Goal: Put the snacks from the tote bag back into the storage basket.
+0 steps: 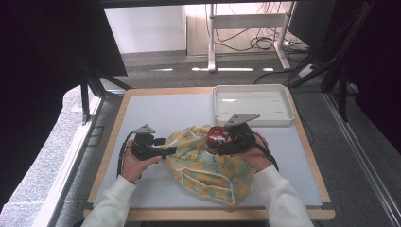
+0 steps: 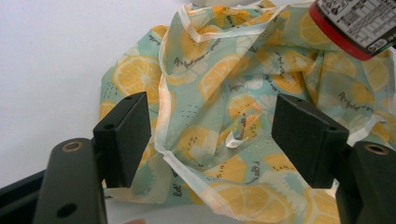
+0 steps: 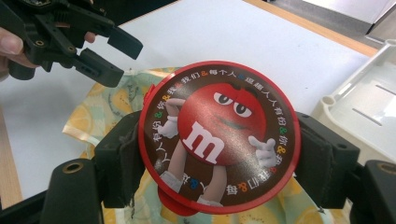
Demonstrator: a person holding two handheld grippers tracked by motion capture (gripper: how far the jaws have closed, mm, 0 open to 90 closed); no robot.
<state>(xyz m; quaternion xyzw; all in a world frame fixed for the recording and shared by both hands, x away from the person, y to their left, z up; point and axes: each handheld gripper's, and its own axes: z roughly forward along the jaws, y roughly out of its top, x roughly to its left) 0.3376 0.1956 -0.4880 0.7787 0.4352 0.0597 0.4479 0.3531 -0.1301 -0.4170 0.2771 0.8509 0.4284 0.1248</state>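
Observation:
A crumpled fabric bag [image 1: 213, 163] printed with lemon slices on pale green lies on the white mat. Over its upper part my right gripper [image 1: 220, 138] is shut on a round red candy tin [image 1: 217, 134]. The tin's lid [image 3: 219, 135] shows a red cartoon character, and the two pads press its sides. My left gripper [image 1: 168, 145] stands open at the bag's left edge. In the left gripper view its jaws stand wide apart over the bag's hemmed opening [image 2: 205, 135], touching nothing. The tin's label side [image 2: 355, 23] hangs above at the top right.
A white plastic tray [image 1: 253, 121] stands at the back right of the table, also in the right gripper view [image 3: 369, 107]. The mat [image 1: 156, 113] has a wooden table border around it. My left gripper [image 3: 116, 58] is at the top left of the right gripper view.

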